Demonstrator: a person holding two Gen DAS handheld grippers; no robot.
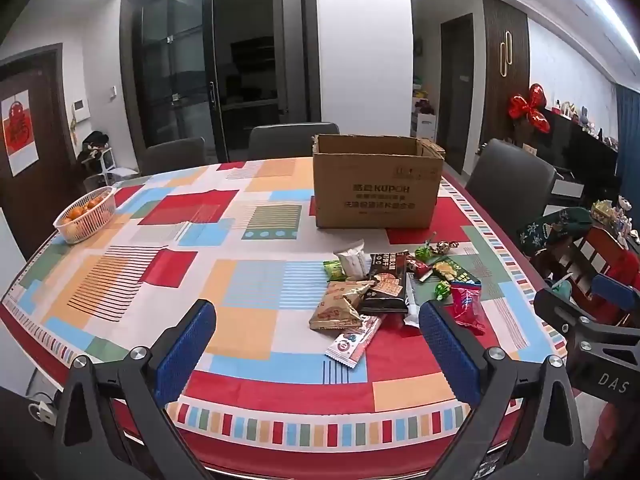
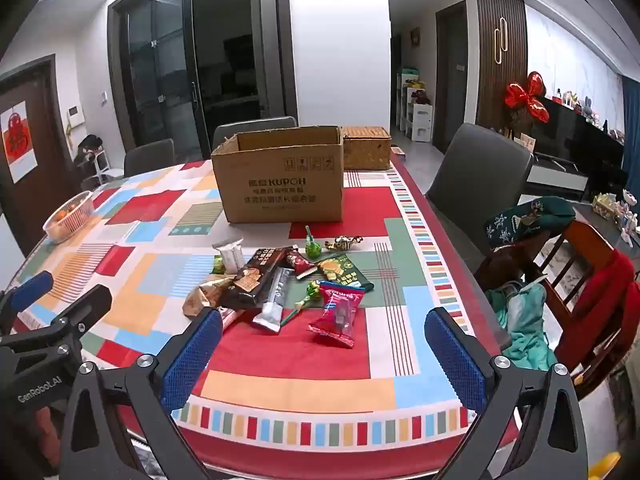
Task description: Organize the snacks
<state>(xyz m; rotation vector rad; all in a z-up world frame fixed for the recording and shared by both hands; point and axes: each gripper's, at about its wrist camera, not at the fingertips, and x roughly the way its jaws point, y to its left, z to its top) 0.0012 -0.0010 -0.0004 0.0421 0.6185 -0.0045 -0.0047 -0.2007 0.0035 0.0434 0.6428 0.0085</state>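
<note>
A pile of snack packets (image 1: 380,288) lies on the patterned tablecloth (image 1: 248,320), in front of an open cardboard box (image 1: 376,184). The pile also shows in the right wrist view (image 2: 280,280), with a red packet (image 2: 336,316) nearest, a black packet (image 2: 256,276), a silver bar (image 2: 276,300) and green lollipops (image 2: 312,290). The box (image 2: 280,176) stands behind them. My left gripper (image 1: 316,328) is open and empty above the table's near edge, left of the pile. My right gripper (image 2: 324,332) is open and empty, just short of the red packet.
A white basket of oranges (image 1: 86,214) sits at the table's left edge. A wicker box (image 2: 366,148) stands behind the cardboard box. Grey chairs (image 2: 480,176) surround the table. A wooden chair with clothes (image 2: 560,280) stands at the right.
</note>
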